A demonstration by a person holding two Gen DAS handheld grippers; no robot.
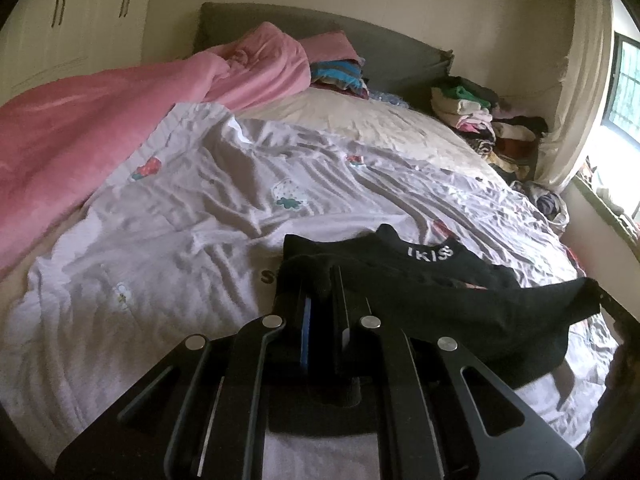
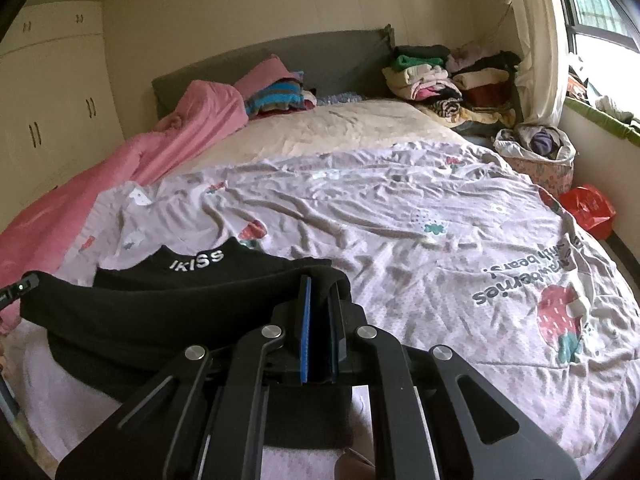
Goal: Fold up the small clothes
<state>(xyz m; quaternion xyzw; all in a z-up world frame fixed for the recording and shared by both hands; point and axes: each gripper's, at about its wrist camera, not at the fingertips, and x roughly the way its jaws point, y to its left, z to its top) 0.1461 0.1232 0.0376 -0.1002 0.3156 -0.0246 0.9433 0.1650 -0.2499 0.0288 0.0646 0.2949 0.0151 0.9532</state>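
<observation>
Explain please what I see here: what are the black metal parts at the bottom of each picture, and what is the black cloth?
Those are two hand-held grippers; a person carries one in each hand, each with its own camera. One picture looks along the left gripper, the other along the right gripper. Both are shut on opposite ends of one black garment with white letters, stretched between them over a bed. The bed has a strawberry-print sheet, a pink blanket and piles of clothes near the headboard.
</observation>
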